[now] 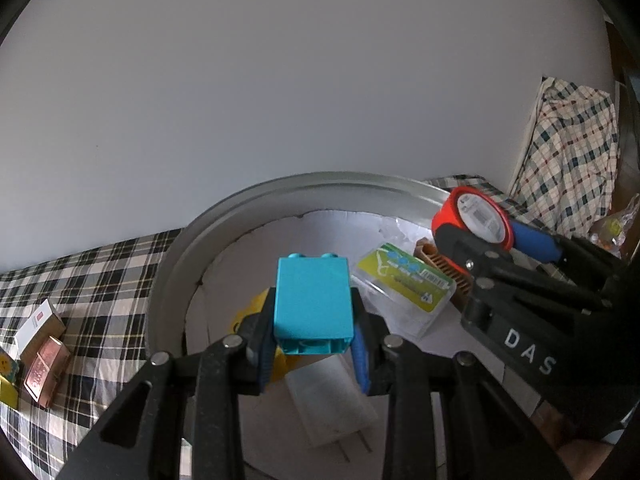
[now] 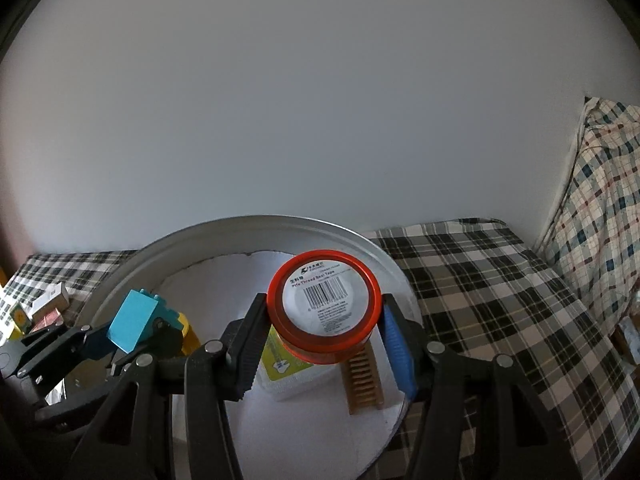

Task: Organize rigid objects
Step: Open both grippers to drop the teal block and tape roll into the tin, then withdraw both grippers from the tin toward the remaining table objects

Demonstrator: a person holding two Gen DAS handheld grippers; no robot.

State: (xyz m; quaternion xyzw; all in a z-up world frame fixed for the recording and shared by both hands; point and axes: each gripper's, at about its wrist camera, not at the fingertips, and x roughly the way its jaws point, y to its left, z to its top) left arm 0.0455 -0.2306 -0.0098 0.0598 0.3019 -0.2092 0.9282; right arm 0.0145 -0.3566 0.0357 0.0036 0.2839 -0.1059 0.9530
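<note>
Two grippers, both loaded, both held above the round tray [image 2: 384, 252]. Left gripper [image 1: 314, 344] is clamped on the teal block [image 1: 312, 300], studs pointing away from the camera, open underside toward it; block sits upright between the pads. Right gripper [image 2: 324, 344] is clamped on the red tape tub [image 2: 324, 306], white barcode label facing up; small print under the barcode is unreadable. Hidden bits: the yellow item [image 1: 250, 312] in the tray is mostly behind the left fingers and block, can't tell what it is. Clear card case [image 1: 404, 288] with the green-yellow label lies flat in the tray, partly covered by the tub in the right view. Wooden comb [image 2: 362, 376] lies just beside the case, its far end blocked by the tub. Translucent white piece [image 1: 328, 396] lies under the left gripper, hard to identify. Small boxes [image 1: 40, 344] on the plaid cloth [image 2: 480, 288] left of the tray are cut off at the frame edge.
</note>
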